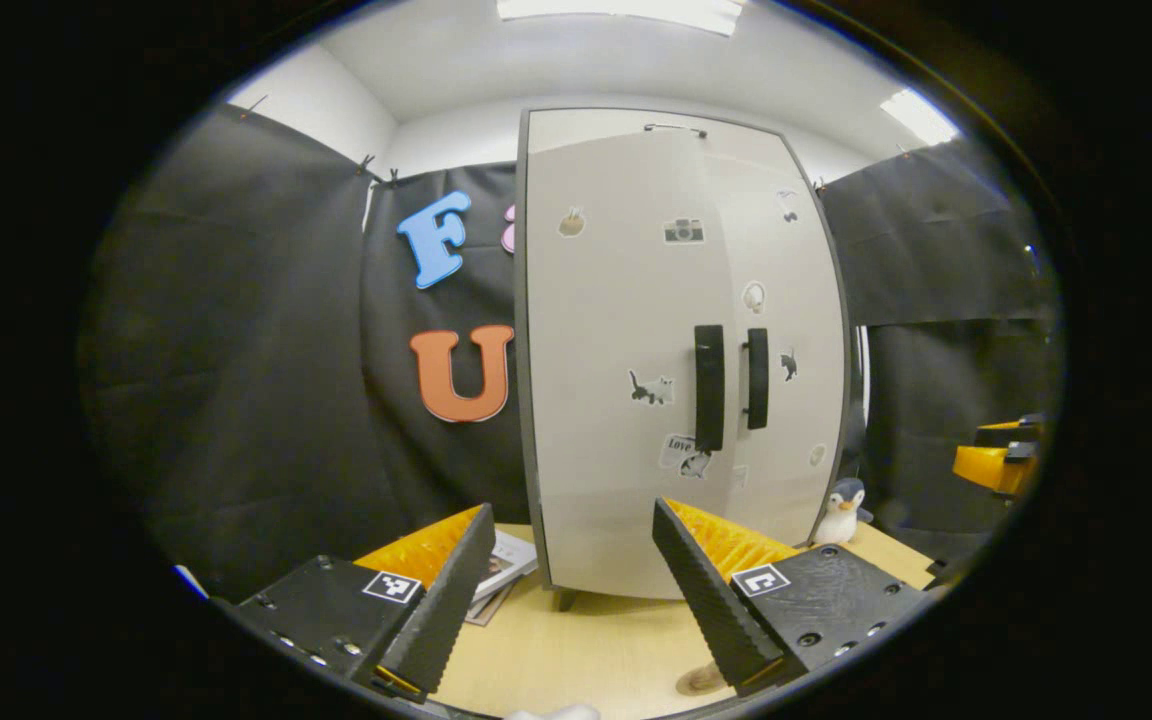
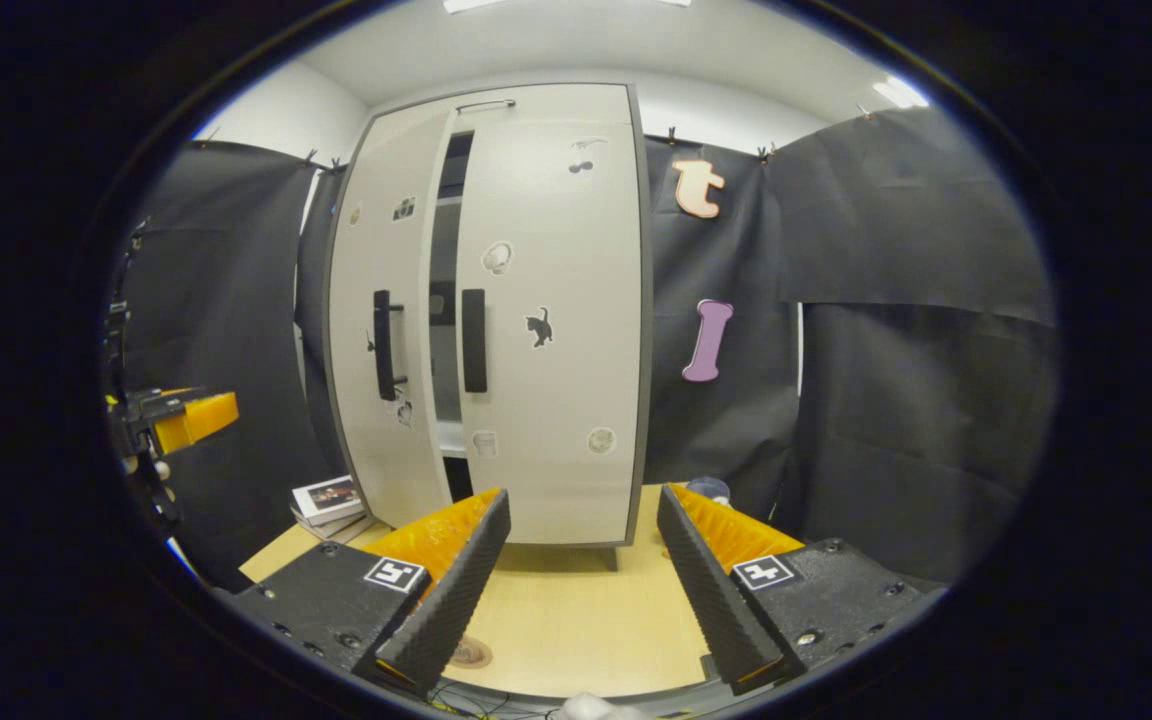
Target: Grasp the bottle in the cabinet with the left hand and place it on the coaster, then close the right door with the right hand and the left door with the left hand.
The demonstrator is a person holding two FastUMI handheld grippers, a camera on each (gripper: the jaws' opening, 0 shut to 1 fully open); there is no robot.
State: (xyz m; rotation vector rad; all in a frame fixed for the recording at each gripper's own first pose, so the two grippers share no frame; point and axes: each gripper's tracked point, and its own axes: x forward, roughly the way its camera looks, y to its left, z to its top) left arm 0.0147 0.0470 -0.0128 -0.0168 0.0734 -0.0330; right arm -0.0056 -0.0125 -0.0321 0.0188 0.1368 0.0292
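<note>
Pale wooden tabletop [image 1: 586,650] spreads across the bottom of the left gripper view, and on it stands a tall light-grey cabinet with a dark frame [image 1: 626,400], taking up the middle of the picture. Its left door [image 1: 616,330] and right door [image 1: 786,330], each with a black vertical handle, look nearly shut from this angle; in the right gripper view a narrow dark gap [image 2: 446,300] shows between them, the left door standing slightly ajar. The left gripper [image 1: 566,590] sits at the bottom centre with its jaws wide apart and nothing between them. The right gripper [image 2: 581,580] is likewise spread wide and empty at the bottom of its own view. A round brown coaster [image 2: 466,652] lies on the table at lower left of the right gripper view, just beside the finger there, bare. A small penguin toy [image 1: 844,510] stands at the cabinet's lower right, and a stack of books [image 2: 328,502] lies at its lower left. Whether the bottle is inside cannot be told.
</note>
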